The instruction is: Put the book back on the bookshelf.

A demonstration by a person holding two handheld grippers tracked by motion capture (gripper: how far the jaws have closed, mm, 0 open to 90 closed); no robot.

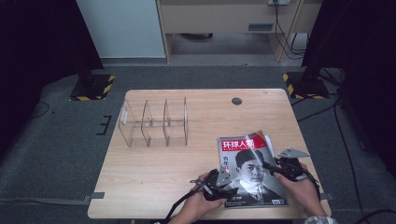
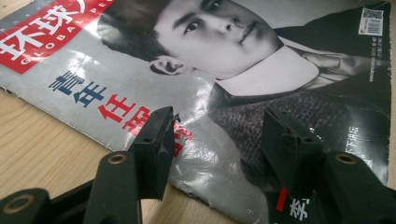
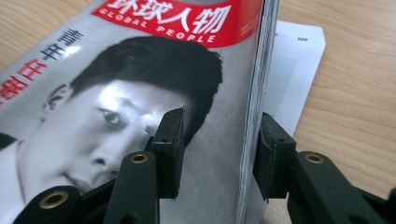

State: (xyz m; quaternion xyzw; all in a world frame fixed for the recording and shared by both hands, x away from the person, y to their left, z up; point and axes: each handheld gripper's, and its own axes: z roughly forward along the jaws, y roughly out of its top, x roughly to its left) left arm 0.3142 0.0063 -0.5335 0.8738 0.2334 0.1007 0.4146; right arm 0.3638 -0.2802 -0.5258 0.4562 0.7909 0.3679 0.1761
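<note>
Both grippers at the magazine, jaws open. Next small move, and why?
Probably shut the right gripper on the magazine. Its jaws stand open astride the raised page edge, one over the cover, one outside it. The left gripper hovers open over the cover near the spine side, with nothing between its jaws to pinch.

The magazine (image 2: 261, 93) runs off the top and right edges of the left gripper view, its small print too fine to read. In the high view, both hands hide its lower corners. The loose page (image 3: 292, 70) lies partly hidden beneath it.
</note>
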